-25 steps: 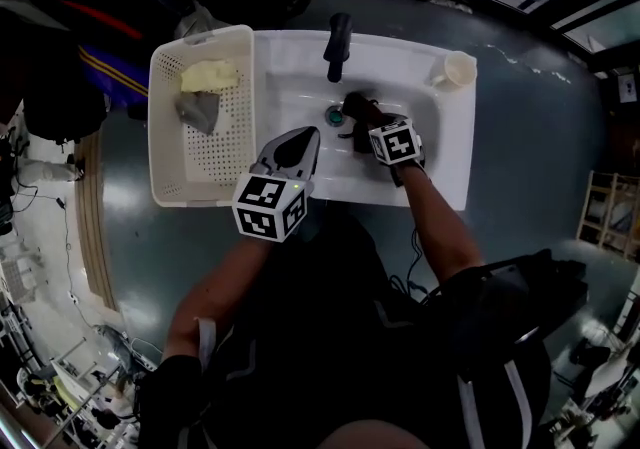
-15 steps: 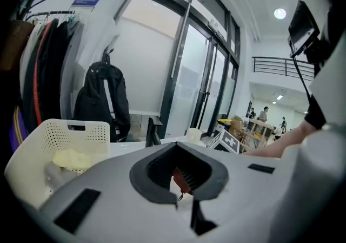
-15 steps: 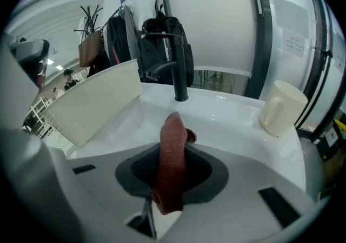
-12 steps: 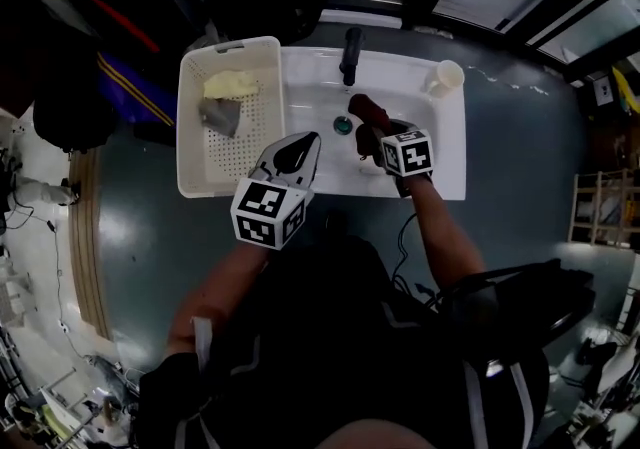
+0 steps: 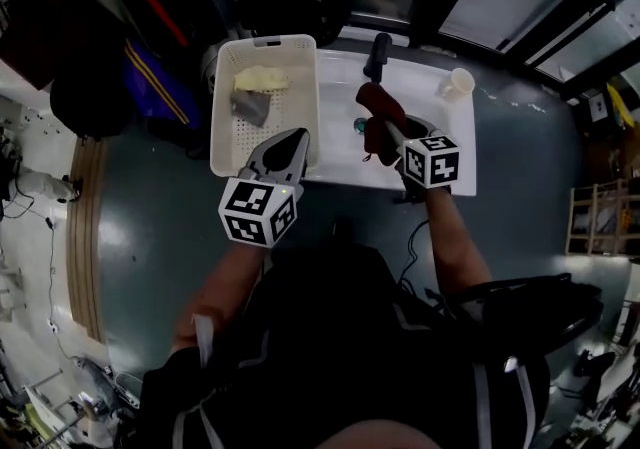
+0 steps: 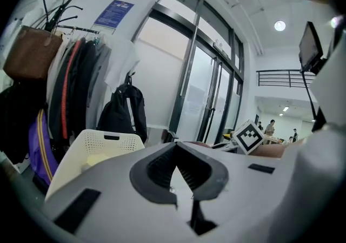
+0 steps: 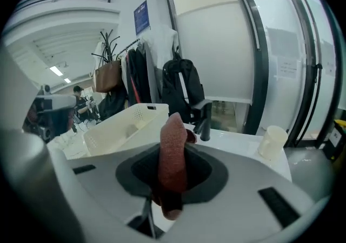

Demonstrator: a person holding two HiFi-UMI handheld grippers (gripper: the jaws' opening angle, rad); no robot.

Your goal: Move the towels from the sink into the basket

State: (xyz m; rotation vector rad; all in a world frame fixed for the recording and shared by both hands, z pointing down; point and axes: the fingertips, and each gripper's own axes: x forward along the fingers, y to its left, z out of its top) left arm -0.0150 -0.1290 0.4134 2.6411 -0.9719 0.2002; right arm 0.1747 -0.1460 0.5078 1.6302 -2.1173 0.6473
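My right gripper (image 5: 386, 133) is shut on a dark red towel (image 5: 374, 105), which hangs above the white sink (image 5: 440, 127). In the right gripper view the red towel (image 7: 174, 155) stands pinched between the pads of that gripper (image 7: 174, 147). The white perforated basket (image 5: 228, 142) sits left of the sink with a yellow towel (image 5: 260, 78) and a grey towel (image 5: 250, 107) in it. My left gripper (image 5: 290, 143) hovers at the basket's near right corner. Its jaws meet at the tips with nothing between them (image 6: 175, 147). The basket (image 6: 97, 147) lies to the left below it.
A black faucet (image 5: 378, 55) stands at the sink's back and a cream cup (image 5: 459, 83) on its right corner. Coats and a bag on a rack (image 6: 65, 90), a black backpack (image 6: 125, 109) and glass doors (image 6: 205, 96) lie behind the basket.
My right gripper has risen out of the sink bowl with the red towel hanging from it. The left gripper has also risen and shifted a little toward the basket, still shut.
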